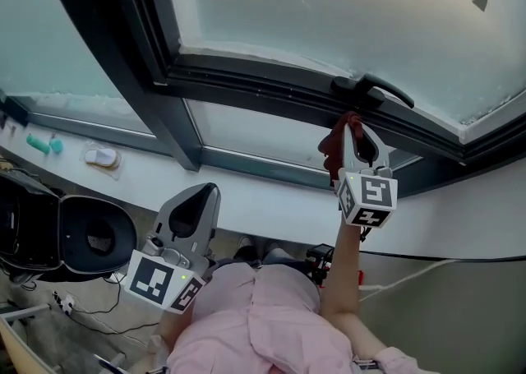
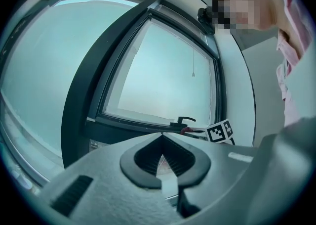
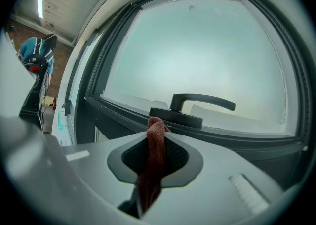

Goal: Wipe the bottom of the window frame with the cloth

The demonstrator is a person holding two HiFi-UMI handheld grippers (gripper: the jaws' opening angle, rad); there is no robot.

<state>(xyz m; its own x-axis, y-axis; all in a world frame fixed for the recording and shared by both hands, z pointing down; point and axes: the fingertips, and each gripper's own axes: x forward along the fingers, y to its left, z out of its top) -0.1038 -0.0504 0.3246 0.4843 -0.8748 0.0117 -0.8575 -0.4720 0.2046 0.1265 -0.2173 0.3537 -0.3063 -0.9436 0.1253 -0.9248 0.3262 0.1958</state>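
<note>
Only in right gripper view: cloth point(image 3: 150, 169) deep inside right claw point(image 3: 156, 122).

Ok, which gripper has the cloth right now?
The right gripper, raised at the window handle, is shut on the red cloth; the left gripper sits low, shut and empty.

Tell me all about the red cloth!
The cloth is dark red, soft-looking and bunched into a narrow strip. The right claw is shut on it. Its tip pokes out past the claw and more hangs beside it. It is held up just under the window handle, near the frame. I cannot tell whether it touches the frame.
</note>
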